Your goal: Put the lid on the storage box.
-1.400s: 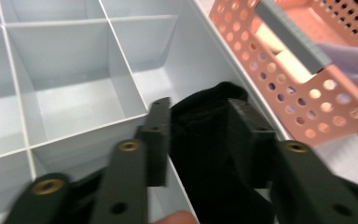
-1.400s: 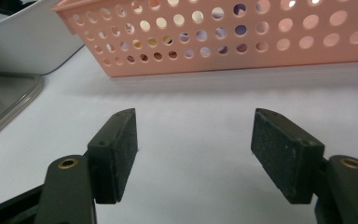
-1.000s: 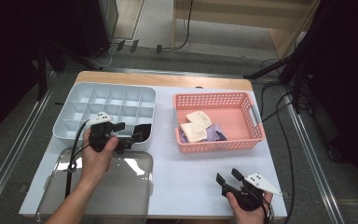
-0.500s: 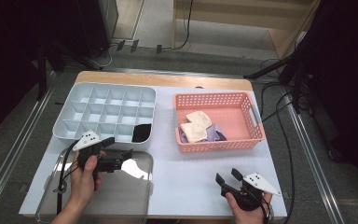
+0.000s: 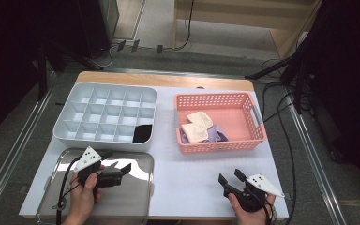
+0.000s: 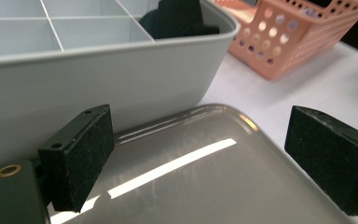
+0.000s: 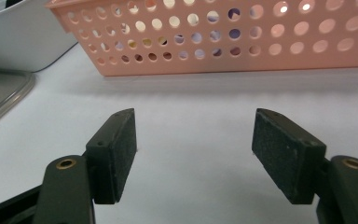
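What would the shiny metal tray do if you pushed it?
The metal tray would probably slide easily, since it looks smooth and lies flat on the white tabletop. It looks stiff, so it likely wouldn't bend. It seems low and wide, so tipping is unlikely.

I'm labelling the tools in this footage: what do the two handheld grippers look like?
Both are black handheld tools. Each ends in two black jaws faced with flat, rectangular, rough dark pads, fixed to black arms with brass-coloured rivets. The left gripper carries a grey three-cornered plate with small dark dots, and a black cable trails from it. The right gripper has the same grey plate. No sleeves are visible at the hands.
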`<act>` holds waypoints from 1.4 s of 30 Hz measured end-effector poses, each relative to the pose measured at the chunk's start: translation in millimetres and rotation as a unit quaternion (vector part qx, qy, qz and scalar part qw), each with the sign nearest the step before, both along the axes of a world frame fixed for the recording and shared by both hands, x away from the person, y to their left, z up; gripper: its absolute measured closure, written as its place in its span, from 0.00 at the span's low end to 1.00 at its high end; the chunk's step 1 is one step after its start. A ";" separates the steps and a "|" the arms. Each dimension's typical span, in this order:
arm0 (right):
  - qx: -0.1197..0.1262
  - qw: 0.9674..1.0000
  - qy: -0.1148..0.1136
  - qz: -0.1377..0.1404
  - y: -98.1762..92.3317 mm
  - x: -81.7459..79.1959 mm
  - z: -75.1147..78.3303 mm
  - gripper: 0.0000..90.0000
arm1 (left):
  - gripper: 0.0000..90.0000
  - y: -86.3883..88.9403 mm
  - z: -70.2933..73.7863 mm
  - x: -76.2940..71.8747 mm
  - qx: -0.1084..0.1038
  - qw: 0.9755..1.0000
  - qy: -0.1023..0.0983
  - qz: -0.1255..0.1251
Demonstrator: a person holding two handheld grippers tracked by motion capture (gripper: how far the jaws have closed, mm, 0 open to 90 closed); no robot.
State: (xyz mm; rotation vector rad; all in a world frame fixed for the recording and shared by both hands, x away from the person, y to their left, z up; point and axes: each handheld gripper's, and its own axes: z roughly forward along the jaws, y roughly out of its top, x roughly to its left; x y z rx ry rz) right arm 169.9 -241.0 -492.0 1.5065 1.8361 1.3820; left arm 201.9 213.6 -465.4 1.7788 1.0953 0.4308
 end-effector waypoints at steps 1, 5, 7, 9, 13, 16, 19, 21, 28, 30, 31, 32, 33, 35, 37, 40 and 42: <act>-0.001 1.000 0.000 -0.001 -0.4 -0.3 0.6 0.35 | 0.07 -1.1 -1.0 -0.2 0.005 1.000 -0.001 0.000; -0.009 1.000 -0.005 -0.004 -0.4 -2.1 4.7 0.35 | 0.07 -4.8 -4.6 2.1 0.015 1.000 0.002 0.005; -0.012 1.000 -0.009 -0.005 -0.1 -3.3 7.2 0.35 | 0.07 -5.4 -5.2 1.9 0.020 1.000 0.001 0.004; -0.010 1.000 -0.007 -0.006 0.6 -4.6 9.5 0.35 | 0.07 -6.2 -5.2 1.2 0.022 1.000 -0.001 0.001; -0.014 1.000 -0.010 -0.004 3.3 -4.1 14.6 0.34 | 0.07 -6.7 -5.3 0.8 0.024 1.000 -0.003 0.003; -0.013 1.000 -0.013 -0.004 5.1 -1.9 19.6 0.34 | 0.07 -6.8 -5.3 0.1 0.023 1.000 -0.004 0.001; -0.014 1.000 -0.015 -0.006 5.9 -0.5 25.3 0.34 | 0.07 -6.7 -5.3 -0.2 0.020 1.000 -0.005 -0.002; -0.015 1.000 -0.018 -0.008 5.4 -0.3 29.4 0.35 | 0.07 -6.8 -5.3 -0.3 0.020 1.000 -0.005 -0.003; -0.021 1.000 -0.016 -0.016 0.3 3.8 37.8 0.35 | 0.07 -6.7 -5.3 0.2 0.020 1.000 -0.004 -0.007; -0.016 1.000 -0.017 -0.017 -1.7 5.4 39.4 0.38 | 0.07 -6.6 -5.3 0.4 0.020 1.000 -0.002 -0.005; -0.015 1.000 -0.017 -0.017 -2.4 5.8 40.6 0.40 | 0.07 -6.8 -5.4 0.4 0.020 1.000 -0.002 -0.004; -0.014 1.000 -0.018 -0.013 -2.8 6.3 41.9 0.42 | 0.07 -6.7 -5.3 0.4 0.021 1.000 -0.003 -0.004; -0.016 1.000 -0.019 -0.012 -3.0 6.8 43.6 0.42 | 0.07 -6.8 -5.4 0.2 0.020 1.000 -0.004 -0.003; -0.014 1.000 -0.020 -0.011 -3.3 7.7 47.3 0.42 | 0.07 -6.7 -5.3 -0.1 0.020 1.000 -0.004 -0.004; -0.015 1.000 -0.023 -0.012 -4.0 9.6 50.7 0.41 | 0.07 -6.7 -5.4 0.1 0.019 1.000 -0.004 -0.003; -0.016 0.999 -0.025 -0.014 -5.0 13.0 55.5 0.40 | 0.07 -6.2 -5.4 0.8 0.018 1.000 -0.001 -0.003; -0.017 0.999 -0.026 -0.017 -5.7 15.5 58.1 0.39 | 0.07 -6.1 -5.4 0.8 0.018 1.000 -0.001 -0.004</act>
